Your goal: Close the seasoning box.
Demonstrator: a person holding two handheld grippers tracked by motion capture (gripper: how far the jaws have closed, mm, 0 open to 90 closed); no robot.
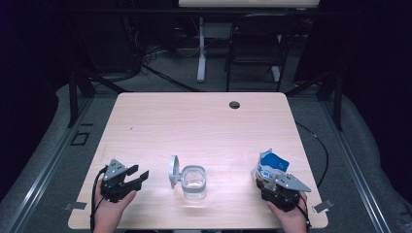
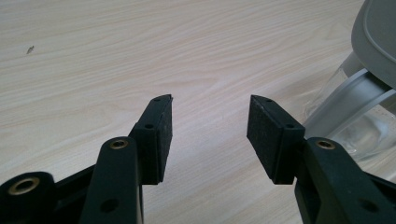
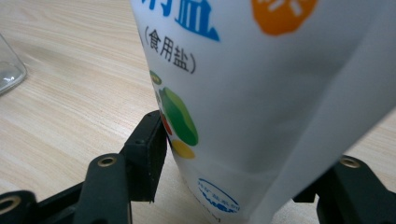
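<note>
Three characters, 食用盐, mark the bag [image 3: 261, 93] between right tongs [image 3: 229, 154].

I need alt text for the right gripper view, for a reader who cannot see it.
A white salt bag with blue Chinese print and green, yellow and orange marks stands between the right gripper's two black jaws, which close on its lower part. Behind lies a light wooden table; a clear glass edge shows at left.

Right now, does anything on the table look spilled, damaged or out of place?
Nothing looks spilled or damaged. The clear jar stands upright with its grey lid flipped open, and the right gripper clamps the torn-open salt bag upright.
</note>
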